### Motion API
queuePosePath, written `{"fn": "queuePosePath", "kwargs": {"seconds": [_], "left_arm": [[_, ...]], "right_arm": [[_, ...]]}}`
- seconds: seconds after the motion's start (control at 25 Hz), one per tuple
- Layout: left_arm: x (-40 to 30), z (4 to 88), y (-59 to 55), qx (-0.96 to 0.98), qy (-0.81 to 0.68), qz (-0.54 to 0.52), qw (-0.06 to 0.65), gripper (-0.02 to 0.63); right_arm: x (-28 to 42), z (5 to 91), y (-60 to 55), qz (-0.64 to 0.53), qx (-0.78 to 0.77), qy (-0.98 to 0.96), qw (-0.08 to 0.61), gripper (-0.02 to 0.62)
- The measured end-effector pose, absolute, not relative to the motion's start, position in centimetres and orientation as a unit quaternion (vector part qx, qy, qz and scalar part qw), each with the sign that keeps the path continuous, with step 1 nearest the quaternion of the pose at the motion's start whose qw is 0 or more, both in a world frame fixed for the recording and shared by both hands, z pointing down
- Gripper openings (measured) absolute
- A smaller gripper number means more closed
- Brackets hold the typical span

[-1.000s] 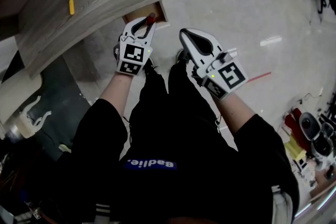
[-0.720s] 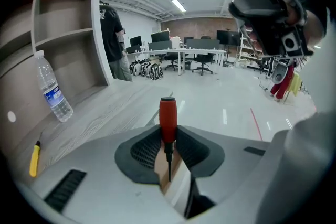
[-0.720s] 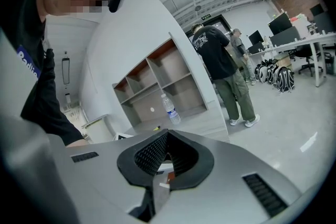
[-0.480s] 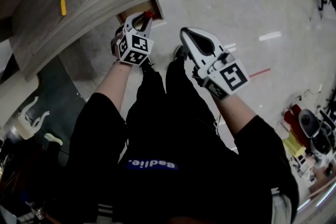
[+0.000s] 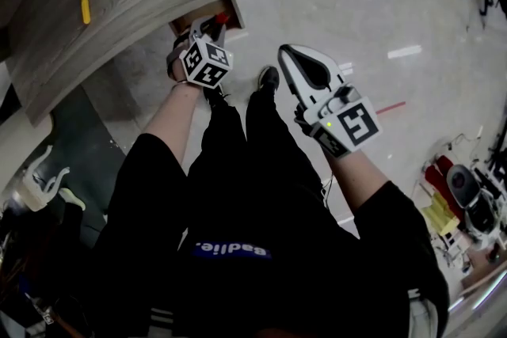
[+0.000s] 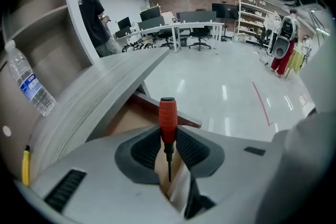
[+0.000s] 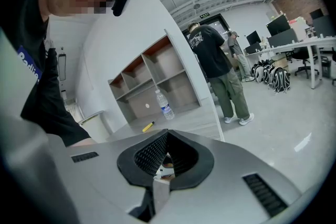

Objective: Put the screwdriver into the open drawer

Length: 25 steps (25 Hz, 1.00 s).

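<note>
One red-handled screwdriver (image 6: 168,114), pinched in the left tool (image 6: 168,140), handle outward (open drawer (image 6: 127,119) just beyond), right tool (image 7: 166,136) closed, empty.

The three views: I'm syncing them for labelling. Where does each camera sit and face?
Head view: on the head, steeply down; arms, legs, left gripper, right gripper.
Left gripper view: on that gripper, along its jaws, shut on the screwdriver, toward the drawer.
Right gripper view: along shut jaws toward the table; shirt at left.
Shared: table, bottle.
</note>
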<state>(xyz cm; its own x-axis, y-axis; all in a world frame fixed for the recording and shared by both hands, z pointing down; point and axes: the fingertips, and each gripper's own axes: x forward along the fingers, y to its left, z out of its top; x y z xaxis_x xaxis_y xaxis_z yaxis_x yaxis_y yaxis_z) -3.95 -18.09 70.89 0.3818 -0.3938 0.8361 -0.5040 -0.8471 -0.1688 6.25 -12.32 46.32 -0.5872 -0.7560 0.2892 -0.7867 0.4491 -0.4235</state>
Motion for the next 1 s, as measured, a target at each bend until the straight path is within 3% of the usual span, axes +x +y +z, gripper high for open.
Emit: {"fn": "queuePosePath", "kwargs": {"seconds": [1.0], "left_arm": [[-6.1, 79.9, -17.8, 0.776, -0.206, 0.594, 0.052, 0.091]], "right_arm": [[7.8, 49.0, -10.5, 0.288, 0.476, -0.83, 0.047, 0.028]]}}
